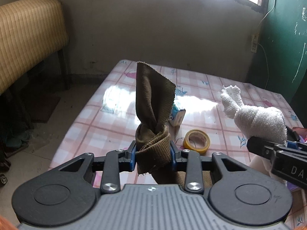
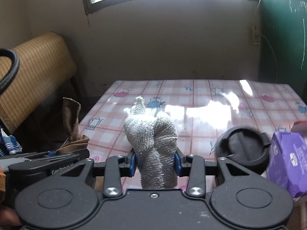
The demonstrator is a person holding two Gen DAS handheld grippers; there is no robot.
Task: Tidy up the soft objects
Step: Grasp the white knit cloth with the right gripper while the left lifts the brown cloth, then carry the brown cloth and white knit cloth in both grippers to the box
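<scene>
left hand-held gripper (image 1: 153,156) pinched brown cloth (image 1: 153,99) | right hand-held gripper (image 2: 155,162) clamped white towel (image 2: 153,134) | both light, limp, compressible; bunched middle gripped best

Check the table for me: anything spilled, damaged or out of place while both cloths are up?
Nothing spilled or damaged. The left gripper holds the brown cloth and the right gripper the white towel, both bunched. Only non-soft clutter stands out: a yellow tape roll, a small blue-and-white carton, a black lid and a purple pack.
</scene>
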